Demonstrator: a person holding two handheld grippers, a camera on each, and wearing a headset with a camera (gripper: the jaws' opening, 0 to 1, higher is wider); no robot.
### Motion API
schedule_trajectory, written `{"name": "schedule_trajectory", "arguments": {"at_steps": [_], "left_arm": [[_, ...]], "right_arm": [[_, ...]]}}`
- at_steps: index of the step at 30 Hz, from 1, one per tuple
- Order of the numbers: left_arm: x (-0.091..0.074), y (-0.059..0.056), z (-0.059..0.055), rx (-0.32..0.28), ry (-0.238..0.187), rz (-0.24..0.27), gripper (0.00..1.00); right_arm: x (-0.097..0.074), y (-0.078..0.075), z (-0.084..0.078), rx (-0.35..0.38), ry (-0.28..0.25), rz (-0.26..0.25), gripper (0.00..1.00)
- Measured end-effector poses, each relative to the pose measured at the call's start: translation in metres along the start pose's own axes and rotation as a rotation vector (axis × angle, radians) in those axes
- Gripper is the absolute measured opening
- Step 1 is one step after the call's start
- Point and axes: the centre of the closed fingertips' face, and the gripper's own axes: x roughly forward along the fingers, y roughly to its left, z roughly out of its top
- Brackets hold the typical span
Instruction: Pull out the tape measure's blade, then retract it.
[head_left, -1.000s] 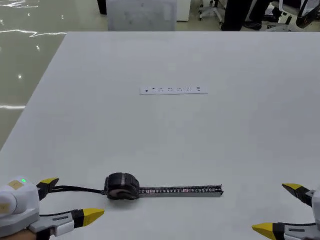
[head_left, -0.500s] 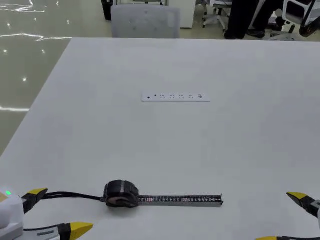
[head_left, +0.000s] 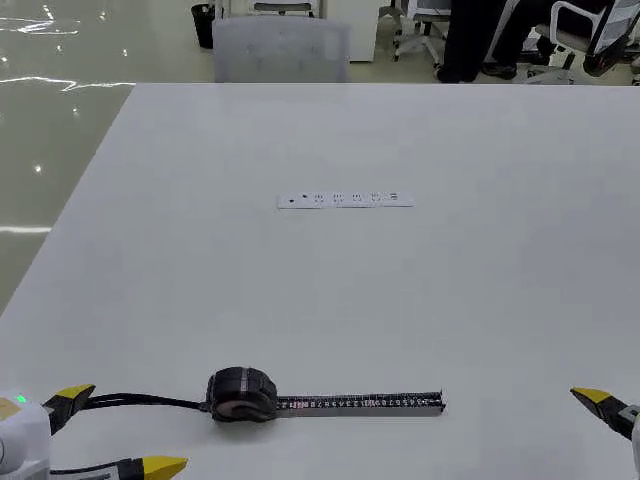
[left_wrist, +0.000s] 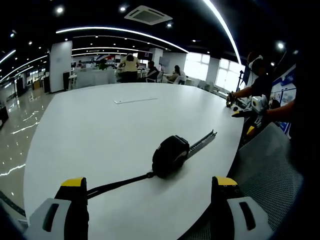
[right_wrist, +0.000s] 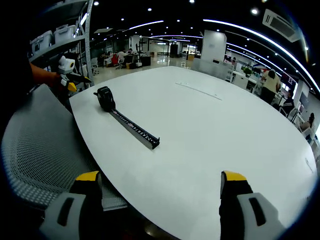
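Tape measure (head_left: 242, 394) is lying near my edge of the table (head_left: 350, 280), its blade (head_left: 360, 402) drawn out rightward (pulling looks done, I judge). I am holding the left gripper (left_wrist: 150, 182) and right gripper (right_wrist: 160, 176) wide open and empty on either side, probably readying to steady it and retract.

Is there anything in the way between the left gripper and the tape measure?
No, nothing visible blocks it. The open left gripper faces the tape measure across bare table; just the tape measure's own black strap lies between them, pointing toward the gripper.
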Motion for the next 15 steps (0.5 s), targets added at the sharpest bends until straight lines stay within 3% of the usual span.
{"name": "schedule_trajectory", "arguments": {"at_steps": [11,15], "left_arm": [[-0.0035,0.0000,-0.0090,0.023,0.046,-0.001,1.00],[-0.0023,0.0004,-0.0089,0.046,0.032,-0.001,1.00]], "right_arm": [[-0.0060,0.0043,-0.0019,0.032,-0.007,-0.019,1.00],[-0.0078,0.0057,0.0007,0.037,-0.017,-0.026,1.00]]}}
